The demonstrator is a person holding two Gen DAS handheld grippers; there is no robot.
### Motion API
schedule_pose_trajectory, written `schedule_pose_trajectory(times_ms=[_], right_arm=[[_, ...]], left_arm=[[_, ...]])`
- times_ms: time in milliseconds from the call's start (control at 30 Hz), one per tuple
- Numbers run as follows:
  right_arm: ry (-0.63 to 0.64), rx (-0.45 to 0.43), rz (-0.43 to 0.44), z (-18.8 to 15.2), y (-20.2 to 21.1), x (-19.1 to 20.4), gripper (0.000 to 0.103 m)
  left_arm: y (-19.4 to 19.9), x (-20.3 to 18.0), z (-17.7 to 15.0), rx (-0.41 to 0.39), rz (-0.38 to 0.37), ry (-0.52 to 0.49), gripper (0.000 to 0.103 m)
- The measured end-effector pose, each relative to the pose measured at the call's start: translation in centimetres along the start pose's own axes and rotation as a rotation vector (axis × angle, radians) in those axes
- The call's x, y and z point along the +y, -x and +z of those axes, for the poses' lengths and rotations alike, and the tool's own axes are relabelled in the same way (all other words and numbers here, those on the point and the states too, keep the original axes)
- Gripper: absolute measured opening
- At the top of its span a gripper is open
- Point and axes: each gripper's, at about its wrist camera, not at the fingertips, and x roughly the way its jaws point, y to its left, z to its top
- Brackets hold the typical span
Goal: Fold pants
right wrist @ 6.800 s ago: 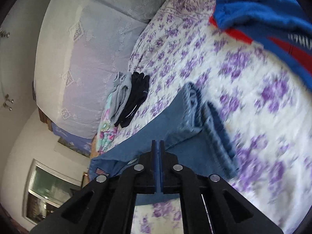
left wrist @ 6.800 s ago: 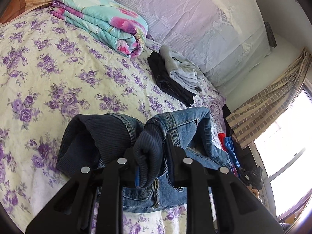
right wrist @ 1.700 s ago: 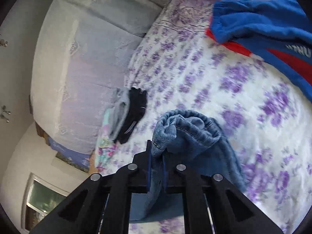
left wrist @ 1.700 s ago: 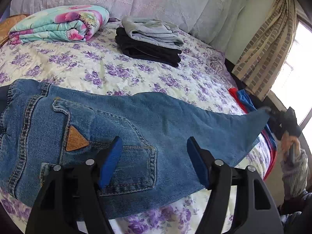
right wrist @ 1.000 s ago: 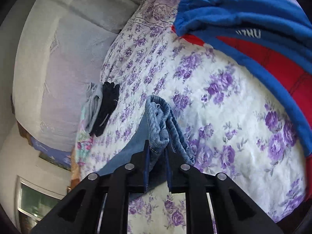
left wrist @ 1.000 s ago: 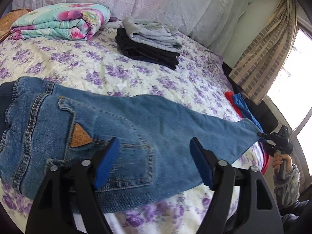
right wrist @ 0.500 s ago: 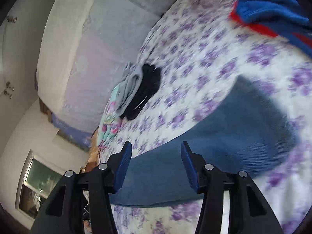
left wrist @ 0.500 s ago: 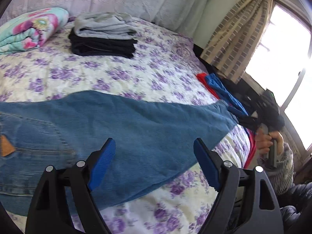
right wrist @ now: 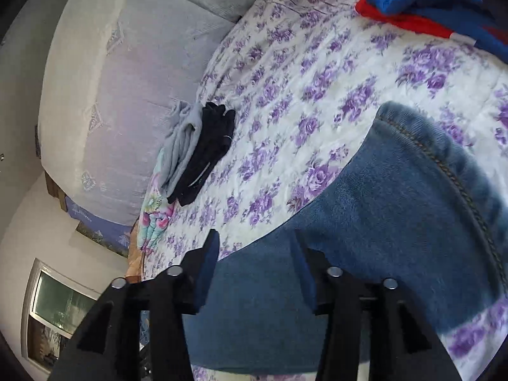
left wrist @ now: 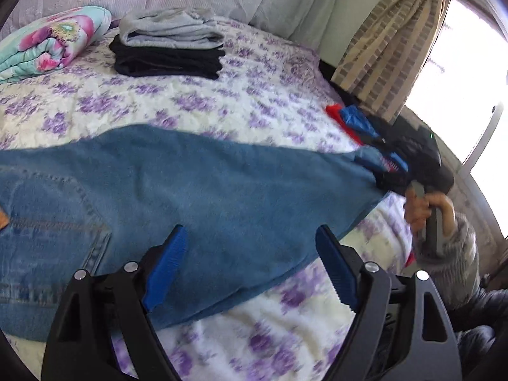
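The jeans (left wrist: 197,190) lay flat along the bed (left wrist: 222,101) (ready for folding); the left tongs (left wrist: 250,263) and right tongs (right wrist: 257,270), jaws just opening, hovered apart, gripping nothing.

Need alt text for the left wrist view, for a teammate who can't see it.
Blue jeans lie flat across a purple-floral bedspread, under the open, empty left gripper. Behind: folded grey and black clothes; at right, a hand holds the right gripper.
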Motion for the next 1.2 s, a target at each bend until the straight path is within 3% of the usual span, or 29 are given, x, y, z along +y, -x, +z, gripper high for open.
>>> schedule_pose_trajectory(times_ms=[100, 233, 267, 333, 433, 500, 567, 600, 667, 800, 900, 967, 1133, 1200], right_arm=[[0.013, 0.046, -0.037, -1.7, 0.0, -0.7, 0.059], [-0.037, 0.003, -0.054, -2.8, 1.8, -3.8, 0.034], [-0.033, -0.012, -0.063, -2.9, 2.1, -3.2, 0.035], [0.061, -0.038, -0.084, -3.6, 2.8, -1.0, 0.061], [0.287, -0.029, -0.154, -5.8, 2.0, 3.5, 0.065], [0.441, -0.015, -0.211, -7.2, 0.5, 5.5, 0.070], [0.530, 0.062, -0.337, -8.3, -2.1, 5.4, 0.074], [0.564, 0.093, -0.363, -8.8, -2.9, 4.9, 0.074], [0.626, 0.067, -0.370, -9.7, -2.4, 5.1, 0.074], [0.532, 0.001, -0.322, -8.9, 0.0, 5.2, 0.075], [0.437, -0.014, -0.246, -8.0, 2.2, 4.5, 0.084], [0.369, -0.014, -0.231, -7.8, 3.0, 3.5, 0.084], [0.096, -0.002, -0.050, -7.4, 4.9, -0.2, 0.084], [-0.008, -0.023, -0.007, -7.2, 5.5, -1.5, 0.084]], left_arm=[[-2.2, -1.5, 1.5, 0.014, -0.004, -0.011, 0.084], [-6.6, -2.3, 1.1, 0.101, 0.159, -0.075, 0.084], [-6.7, -2.4, 0.8, 0.094, 0.171, -0.087, 0.084], [-6.1, -2.8, 0.6, 0.071, 0.198, -0.101, 0.084], [-4.9, -2.2, 0.7, 0.016, 0.165, -0.042, 0.087], [-4.6, -1.2, 0.9, -0.016, 0.215, 0.000, 0.091], [-5.1, 0.0, 0.8, 0.000, 0.273, 0.027, 0.091], [-5.0, 0.4, 0.6, -0.002, 0.254, 0.037, 0.091], [-4.5, 0.3, 0.5, -0.013, 0.257, 0.029, 0.091], [-3.5, 0.2, 0.5, -0.039, 0.315, 0.034, 0.091], [-0.9, 0.7, 0.9, -0.127, 0.367, 0.050, 0.094], [0.5, 1.7, 1.3, -0.159, 0.429, 0.070, 0.096], [1.0, 6.0, 0.4, -0.143, 0.469, 0.156, 0.098], [0.2, 5.6, -0.2, -0.127, 0.509, 0.106, 0.098]])
